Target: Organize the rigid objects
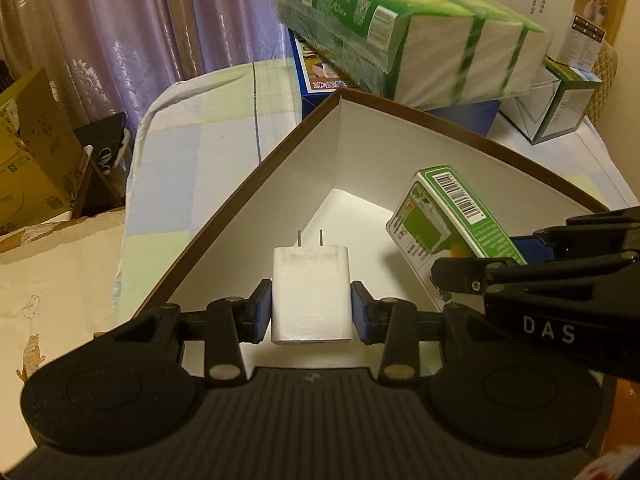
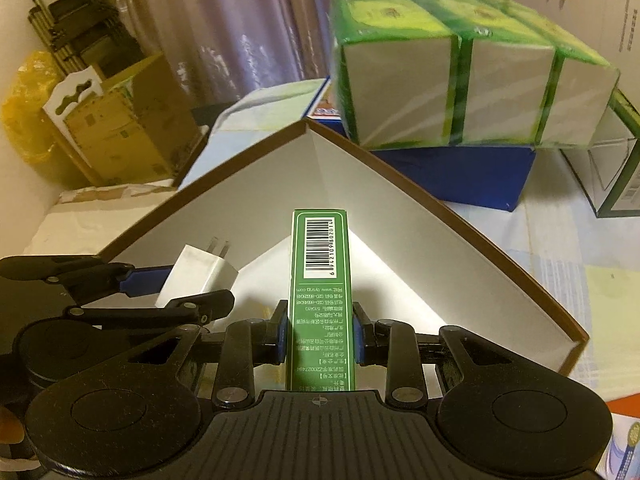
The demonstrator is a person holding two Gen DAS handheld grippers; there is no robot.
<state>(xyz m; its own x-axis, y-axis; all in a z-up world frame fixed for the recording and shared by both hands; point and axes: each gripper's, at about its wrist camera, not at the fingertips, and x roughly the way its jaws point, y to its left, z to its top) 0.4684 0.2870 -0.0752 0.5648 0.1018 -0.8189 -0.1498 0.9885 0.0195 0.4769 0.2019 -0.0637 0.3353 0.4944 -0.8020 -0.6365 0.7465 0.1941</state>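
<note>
My left gripper [image 1: 312, 312] is shut on a white plug charger [image 1: 311, 292], prongs pointing forward, held over the open brown-rimmed white box [image 1: 256, 168]. My right gripper [image 2: 320, 332] is shut on a slim green carton [image 2: 320, 280] with a barcode, also held over the box [image 2: 460, 240]. In the left wrist view the green carton [image 1: 448, 220] and the right gripper [image 1: 476, 256] show at the right. In the right wrist view the charger [image 2: 200, 276] and the left gripper [image 2: 168, 284] show at the left. The two grippers are side by side, close together.
Behind the box a green shrink-wrapped pack [image 1: 404, 28] lies on a blue box [image 1: 316, 80]. A green-edged carton [image 1: 560, 104] stands at the right. Cardboard boxes [image 1: 28, 152] and a curtain [image 1: 120, 20] are at the left. The box rests on a pale patterned cloth [image 1: 208, 120].
</note>
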